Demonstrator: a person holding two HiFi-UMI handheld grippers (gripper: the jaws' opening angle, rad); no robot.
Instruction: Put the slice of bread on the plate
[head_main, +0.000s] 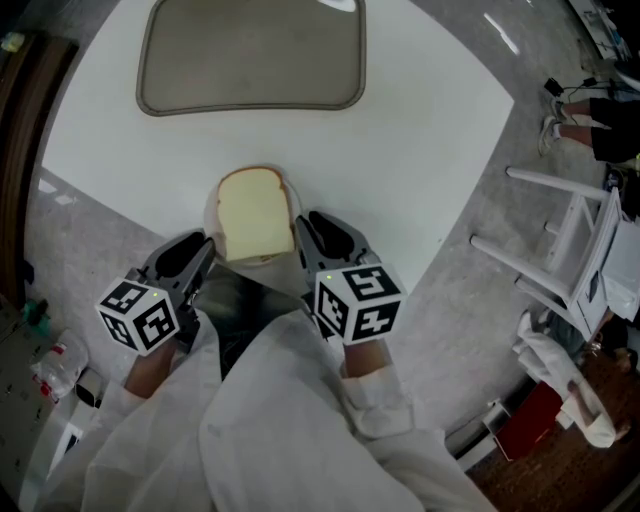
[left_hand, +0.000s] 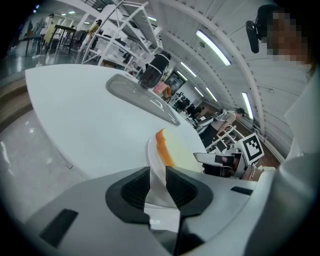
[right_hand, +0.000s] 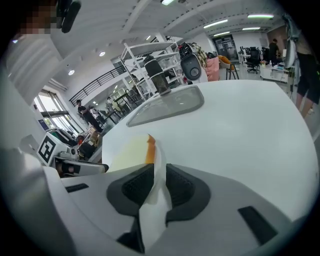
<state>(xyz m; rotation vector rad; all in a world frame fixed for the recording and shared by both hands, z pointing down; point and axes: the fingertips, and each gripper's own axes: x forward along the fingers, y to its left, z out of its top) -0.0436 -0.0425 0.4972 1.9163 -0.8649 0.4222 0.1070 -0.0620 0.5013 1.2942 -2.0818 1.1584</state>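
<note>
A pale slice of bread (head_main: 255, 215) with a brown crust lies on a small white plate (head_main: 270, 274) at the near edge of the white table (head_main: 400, 150). My left gripper (head_main: 207, 250) is shut on the plate's left rim. On the opposite rim my right gripper (head_main: 303, 236) is shut as well. In the left gripper view the thin plate (left_hand: 153, 156) edge runs between the closed jaws of the left gripper (left_hand: 158, 183), with the bread (left_hand: 175, 152) beyond. The right gripper view shows the right gripper (right_hand: 158, 186) clamped on the plate (right_hand: 160, 167), bread (right_hand: 127, 150) behind it.
A grey rectangular tray (head_main: 250, 55) lies at the table's far side, with a dark appliance (left_hand: 154, 70) beyond it. White racks (head_main: 575, 250) stand on the floor to the right. The person's white sleeves (head_main: 300, 420) fill the near foreground.
</note>
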